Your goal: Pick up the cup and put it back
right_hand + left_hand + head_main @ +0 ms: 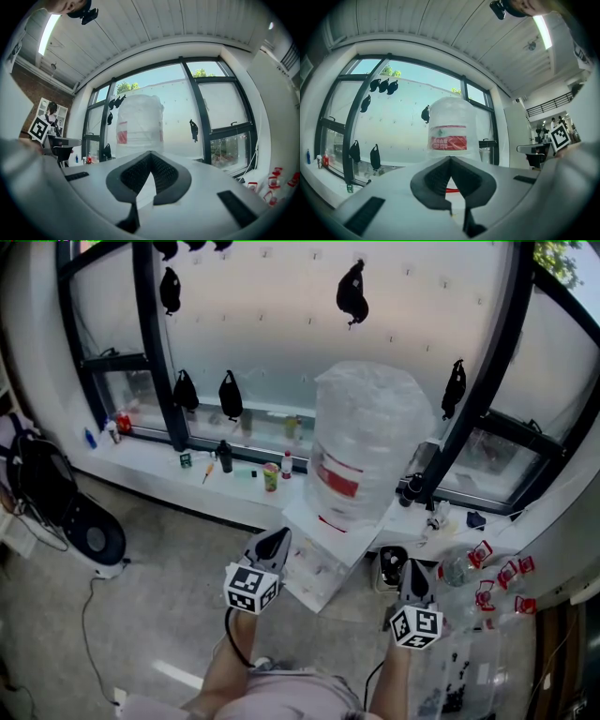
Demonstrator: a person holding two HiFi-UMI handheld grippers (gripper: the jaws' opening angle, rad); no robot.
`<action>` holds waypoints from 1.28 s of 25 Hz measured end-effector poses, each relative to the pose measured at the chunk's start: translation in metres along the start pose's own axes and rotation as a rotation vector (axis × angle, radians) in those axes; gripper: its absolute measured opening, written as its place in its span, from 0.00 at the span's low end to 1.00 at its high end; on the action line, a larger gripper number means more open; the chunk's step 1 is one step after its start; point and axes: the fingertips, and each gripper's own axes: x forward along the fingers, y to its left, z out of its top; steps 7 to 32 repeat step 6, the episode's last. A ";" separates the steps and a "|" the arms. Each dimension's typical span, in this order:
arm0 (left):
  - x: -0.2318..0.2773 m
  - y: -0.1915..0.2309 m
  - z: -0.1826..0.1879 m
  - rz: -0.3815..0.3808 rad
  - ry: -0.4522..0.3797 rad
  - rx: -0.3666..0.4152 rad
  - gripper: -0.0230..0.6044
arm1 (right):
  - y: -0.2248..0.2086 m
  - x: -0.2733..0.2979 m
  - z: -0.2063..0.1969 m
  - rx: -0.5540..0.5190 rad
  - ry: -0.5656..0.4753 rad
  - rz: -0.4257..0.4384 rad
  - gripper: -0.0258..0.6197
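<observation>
No cup shows plainly in any view. A clear rounded thing (457, 570) lies at the right, too unclear to name. My left gripper (277, 540) is held low in the middle, shut, with nothing between its jaws. My right gripper (411, 574) is beside it to the right, also shut and empty. Both point at a large water bottle wrapped in bubble wrap (361, 446). In the left gripper view the left gripper (450, 160) has its tips together below the bottle (449, 126). The right gripper view shows the right gripper (150, 154) closed under the same bottle (138, 124).
A window ledge (150, 456) carries small bottles and a can (271, 476). Black bags (352, 292) hang on the window. A black round device (89, 532) with a cable sits on the floor at left. Red-tagged items (487, 589) lie at right.
</observation>
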 end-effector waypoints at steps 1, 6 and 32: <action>0.000 0.000 0.000 0.000 0.001 0.000 0.08 | 0.000 0.000 -0.001 0.000 0.001 0.002 0.06; 0.003 -0.001 0.001 -0.008 0.003 0.000 0.08 | 0.003 0.002 -0.001 0.008 0.002 0.006 0.06; 0.003 -0.001 0.001 -0.008 0.003 0.000 0.08 | 0.003 0.002 -0.001 0.008 0.002 0.006 0.06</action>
